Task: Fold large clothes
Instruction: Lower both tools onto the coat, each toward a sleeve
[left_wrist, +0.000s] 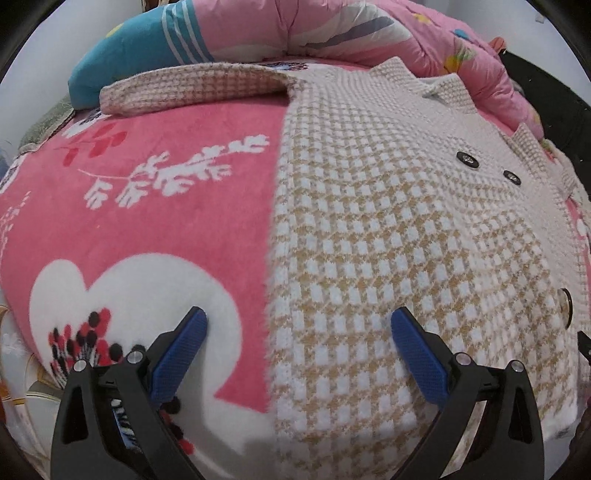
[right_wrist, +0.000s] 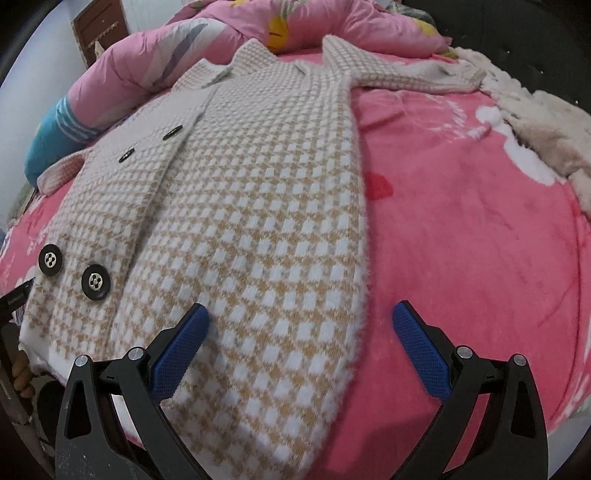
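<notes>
A long houndstooth coat (left_wrist: 388, 229) in tan and white, with black buttons, lies flat and face up on a pink blanket (left_wrist: 166, 221). Its left sleeve (left_wrist: 192, 90) stretches out sideways at the far end. In the left wrist view my left gripper (left_wrist: 299, 325) stands open just above the coat's left side edge near the hem, one blue finger over the blanket, the other over the coat. The right wrist view shows the same coat (right_wrist: 251, 206) with its right sleeve (right_wrist: 399, 75) spread to the right. My right gripper (right_wrist: 301, 321) is open, straddling the coat's right side edge near the hem.
A rolled pink quilt (left_wrist: 369, 33) and a teal pillow (left_wrist: 136, 51) lie along the far side of the bed. A fluffy cream fabric (right_wrist: 546, 125) sits at the right. The pink blanket (right_wrist: 461, 229) is bare on both sides of the coat.
</notes>
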